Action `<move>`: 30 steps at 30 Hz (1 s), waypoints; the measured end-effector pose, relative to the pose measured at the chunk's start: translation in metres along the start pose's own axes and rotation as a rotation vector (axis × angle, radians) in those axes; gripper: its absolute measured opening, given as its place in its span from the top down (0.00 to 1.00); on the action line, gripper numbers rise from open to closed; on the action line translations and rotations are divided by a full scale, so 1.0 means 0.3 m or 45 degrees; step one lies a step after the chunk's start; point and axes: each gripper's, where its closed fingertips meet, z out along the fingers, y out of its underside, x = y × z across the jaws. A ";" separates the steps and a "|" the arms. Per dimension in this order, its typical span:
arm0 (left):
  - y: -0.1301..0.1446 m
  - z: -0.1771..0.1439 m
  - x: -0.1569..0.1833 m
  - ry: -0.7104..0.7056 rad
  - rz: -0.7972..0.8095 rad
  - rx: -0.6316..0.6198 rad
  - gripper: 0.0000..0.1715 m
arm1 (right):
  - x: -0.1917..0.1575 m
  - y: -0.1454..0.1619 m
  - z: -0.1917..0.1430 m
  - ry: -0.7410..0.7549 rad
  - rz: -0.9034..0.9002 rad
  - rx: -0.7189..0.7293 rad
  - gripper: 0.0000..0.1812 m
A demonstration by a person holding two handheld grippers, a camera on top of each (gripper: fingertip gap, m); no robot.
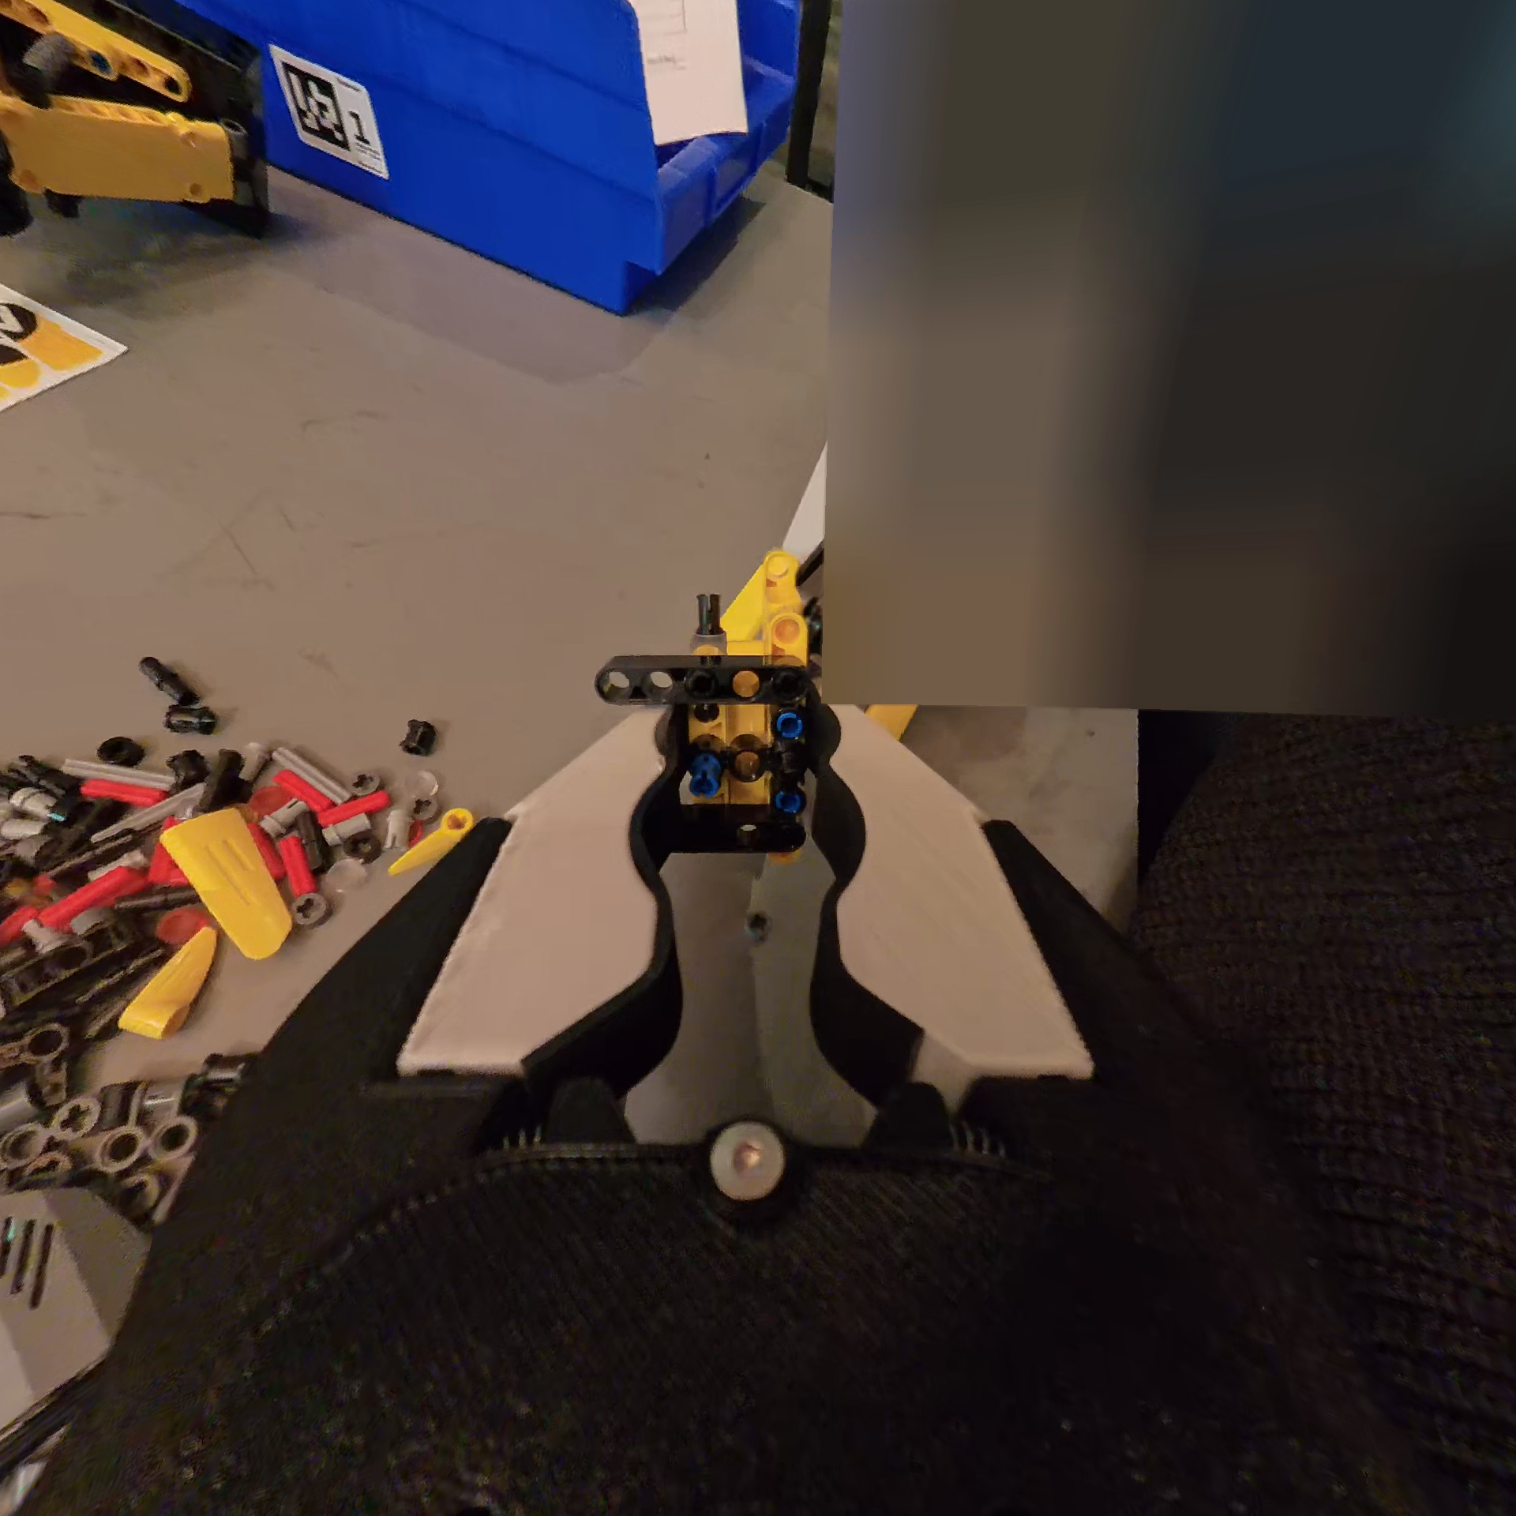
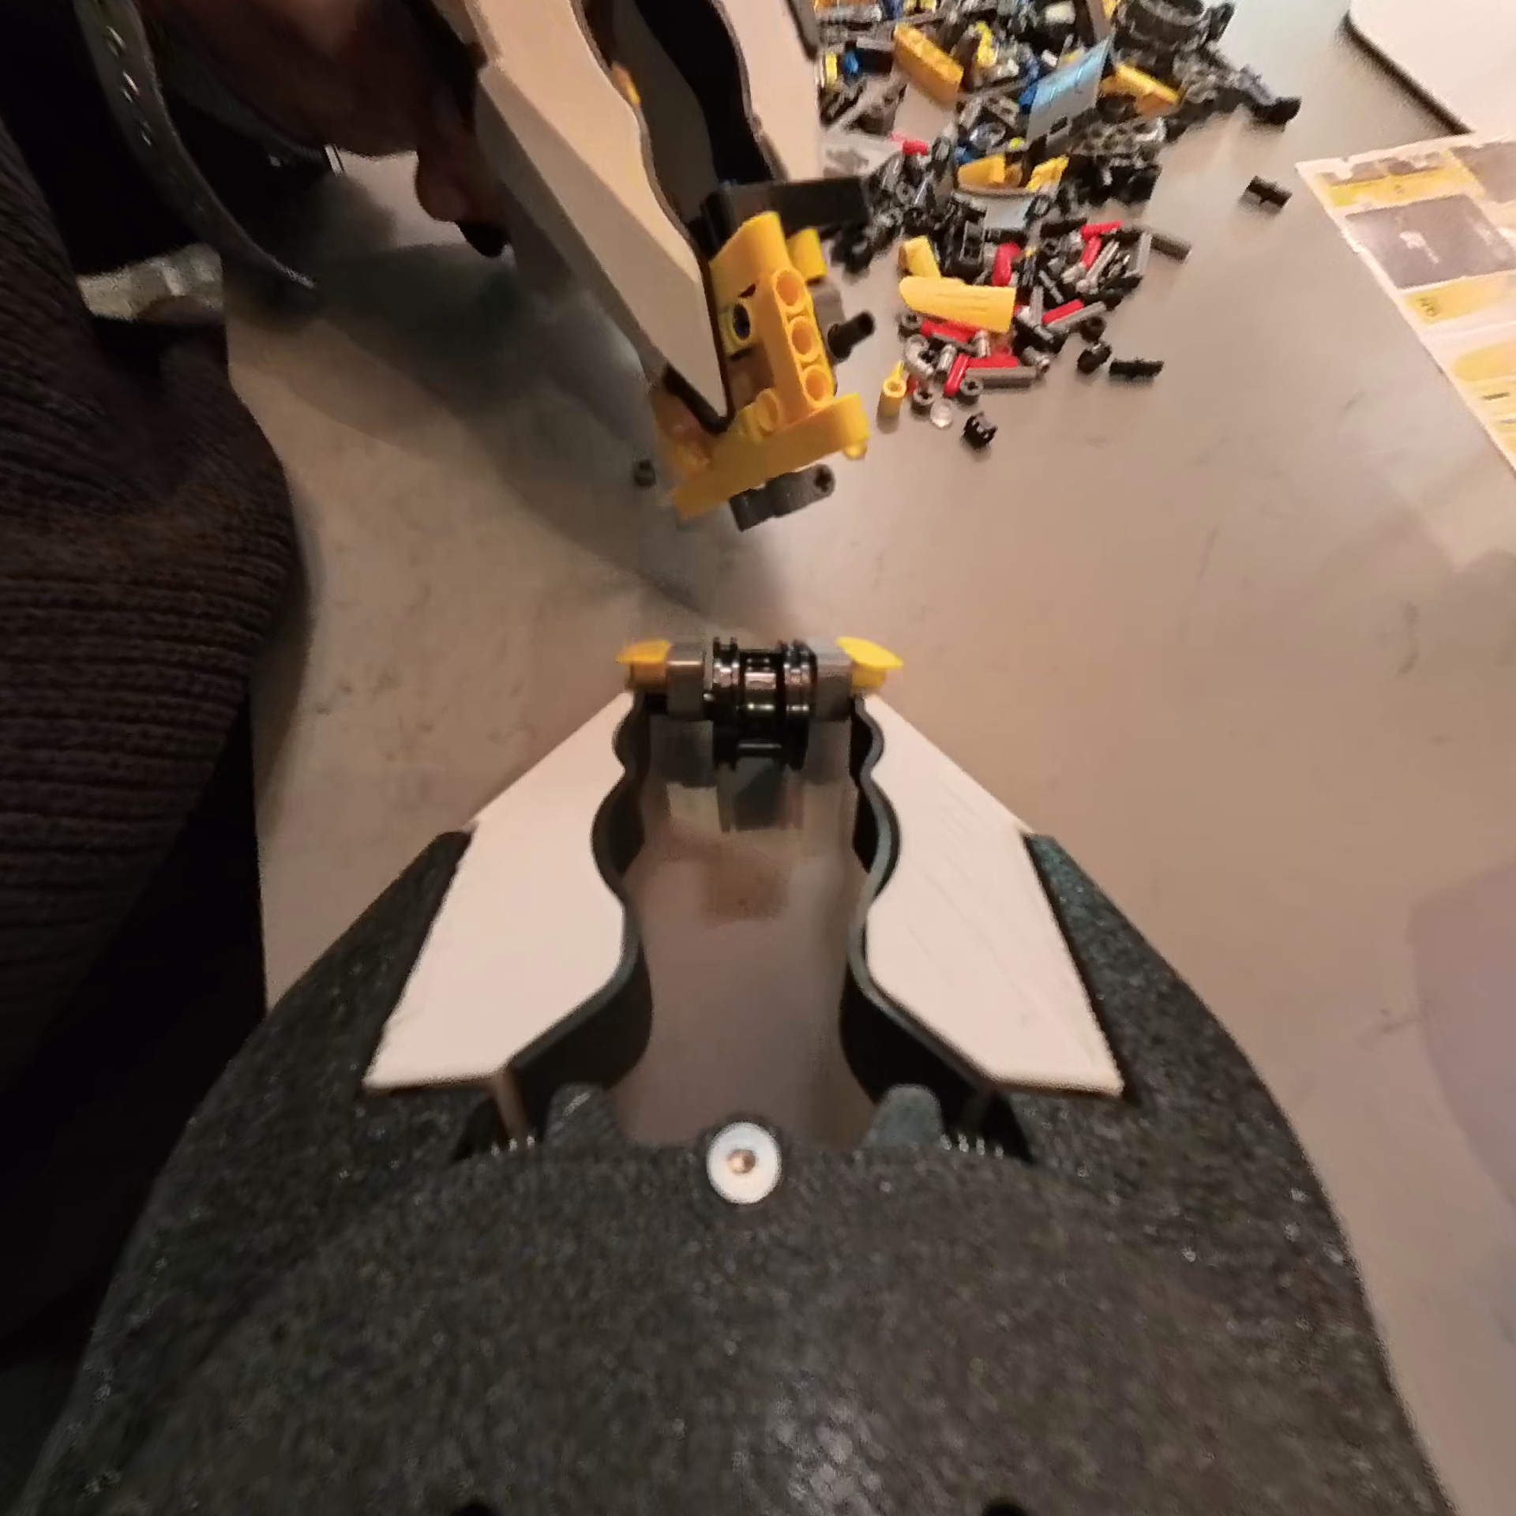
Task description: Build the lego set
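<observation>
My left gripper is shut on a small yellow and black brick assembly with blue pins and a black holed beam across its top, held above the grey table. The same assembly and left gripper show in the right wrist view at upper centre. My right gripper is shut on a short axle piece with black grooved rings, grey sleeves and yellow ends, held crosswise between the fingertips, just below the left gripper's assembly and apart from it.
A pile of loose red, grey, black and yellow parts lies at left, and also shows in the right wrist view. A blue bin and a built yellow model stand behind. Paper sheets lie at right. A dark sleeve is at left. Left tips to right tips: about 6 cm. About 25 cm separates my right fingertips from the built yellow model.
</observation>
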 end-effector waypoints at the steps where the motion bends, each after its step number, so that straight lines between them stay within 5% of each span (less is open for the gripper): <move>1: -0.003 -0.006 -0.008 -0.010 -0.004 0.012 0.86 | 0.000 -0.009 -0.003 -0.003 0.017 0.022 0.73; 11: 0.002 -0.051 -0.039 -0.053 -0.022 0.068 0.86 | 0.001 0.049 -0.004 0.069 0.081 -0.100 0.73; 15: 0.000 -0.062 -0.035 -0.051 -0.018 0.083 0.86 | 0.010 0.102 -0.041 0.124 0.072 -0.207 0.59; 18: 0.001 -0.068 -0.034 -0.049 -0.017 0.091 0.86 | 0.019 0.119 -0.086 0.147 0.082 -0.221 0.59; 24: 0.001 -0.065 -0.024 -0.034 -0.012 0.100 0.86 | 0.036 0.004 -0.109 0.138 0.172 -0.066 0.46; 30: 0.003 -0.065 -0.027 -0.043 -0.011 0.100 0.86 | 0.012 0.007 -0.008 0.176 0.063 -0.318 0.47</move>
